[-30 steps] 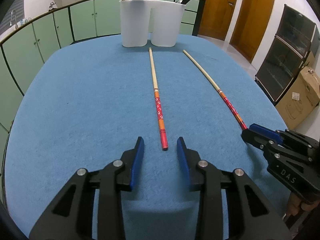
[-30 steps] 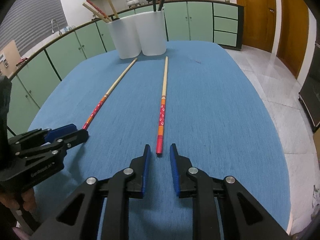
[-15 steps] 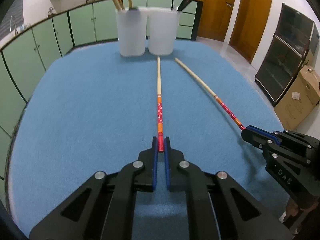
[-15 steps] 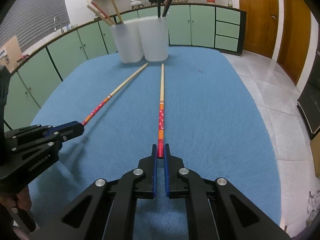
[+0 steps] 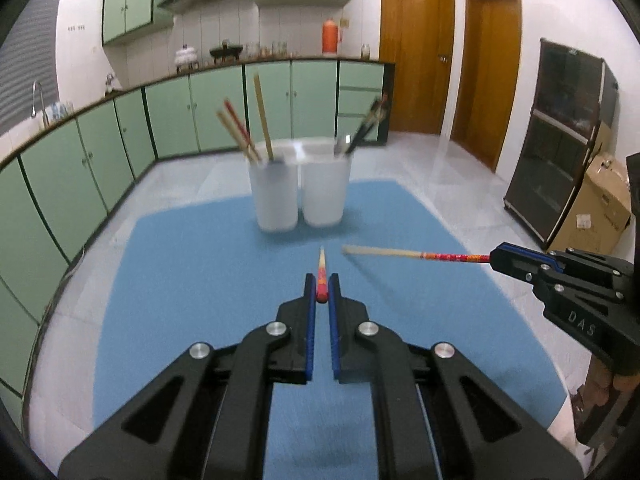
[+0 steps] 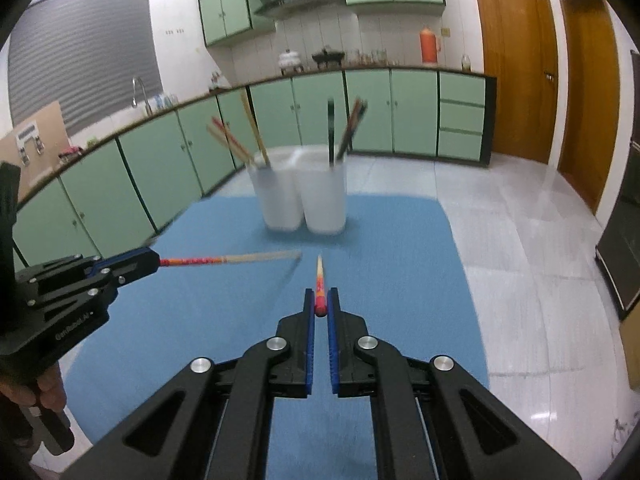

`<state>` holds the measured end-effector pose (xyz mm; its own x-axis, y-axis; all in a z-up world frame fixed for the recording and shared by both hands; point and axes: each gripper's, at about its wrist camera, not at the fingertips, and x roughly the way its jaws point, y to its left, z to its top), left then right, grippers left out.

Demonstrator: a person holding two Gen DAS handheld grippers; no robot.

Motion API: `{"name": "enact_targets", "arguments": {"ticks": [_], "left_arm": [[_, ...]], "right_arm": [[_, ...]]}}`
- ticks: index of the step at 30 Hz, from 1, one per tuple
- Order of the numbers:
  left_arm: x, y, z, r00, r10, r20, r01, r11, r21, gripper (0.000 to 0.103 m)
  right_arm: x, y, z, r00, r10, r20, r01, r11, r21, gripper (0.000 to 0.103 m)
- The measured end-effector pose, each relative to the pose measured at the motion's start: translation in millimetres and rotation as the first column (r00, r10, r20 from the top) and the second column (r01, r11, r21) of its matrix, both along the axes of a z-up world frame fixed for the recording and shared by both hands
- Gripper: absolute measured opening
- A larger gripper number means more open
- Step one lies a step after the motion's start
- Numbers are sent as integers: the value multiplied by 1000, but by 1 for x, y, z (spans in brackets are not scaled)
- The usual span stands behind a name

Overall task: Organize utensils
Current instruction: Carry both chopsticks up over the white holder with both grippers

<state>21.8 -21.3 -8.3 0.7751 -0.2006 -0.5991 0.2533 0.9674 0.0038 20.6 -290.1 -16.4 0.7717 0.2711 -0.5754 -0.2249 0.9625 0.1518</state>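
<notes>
My left gripper (image 5: 322,288) is shut on the red end of a chopstick (image 5: 321,270) and holds it in the air, pointing at two white cups (image 5: 300,194). My right gripper (image 6: 321,302) is shut on the red end of a second chopstick (image 6: 319,278), also lifted above the blue mat (image 6: 224,312). Each gripper shows in the other's view: the right one (image 5: 496,258) with its chopstick (image 5: 400,253), the left one (image 6: 154,260) with its chopstick (image 6: 240,258). The left cup (image 6: 278,196) holds pale and red chopsticks, the right cup (image 6: 324,196) dark ones.
The blue mat (image 5: 192,280) covers a table with tiled floor beyond. Green cabinets (image 5: 100,160) run along the left and back. Wooden doors (image 5: 416,60), a dark glass cabinet (image 5: 560,140) and a cardboard box (image 5: 596,208) stand at the right.
Both grippers closed on the chopsticks' red ends, then lifted them off the mat. The chopsticks now point forward in the air, and the cups look farther away.
</notes>
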Motion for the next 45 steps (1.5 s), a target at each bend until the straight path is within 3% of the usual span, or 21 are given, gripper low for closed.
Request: {"name": "enact_targets", "arguments": {"ticks": [9,29,41,45], "left_arm": [[12,-2,40,996,-3,89,6,1000,-31,5],[41,4,99,980,-13,199,32,995,-94,5],[87,14,169,939,33,344,21,988,-152,5],[114,-1,186,917,34,398,20,991,-132,5]], "right_arm": [[16,2,53,993,50,111,-51,999,0,6],[54,17,130,957,155,245,-155,988,-17,6],[115,16,188,933,164,320,-172,985,-2,6],[137,19,194,933,158,325,-162,987,-14,6]]}}
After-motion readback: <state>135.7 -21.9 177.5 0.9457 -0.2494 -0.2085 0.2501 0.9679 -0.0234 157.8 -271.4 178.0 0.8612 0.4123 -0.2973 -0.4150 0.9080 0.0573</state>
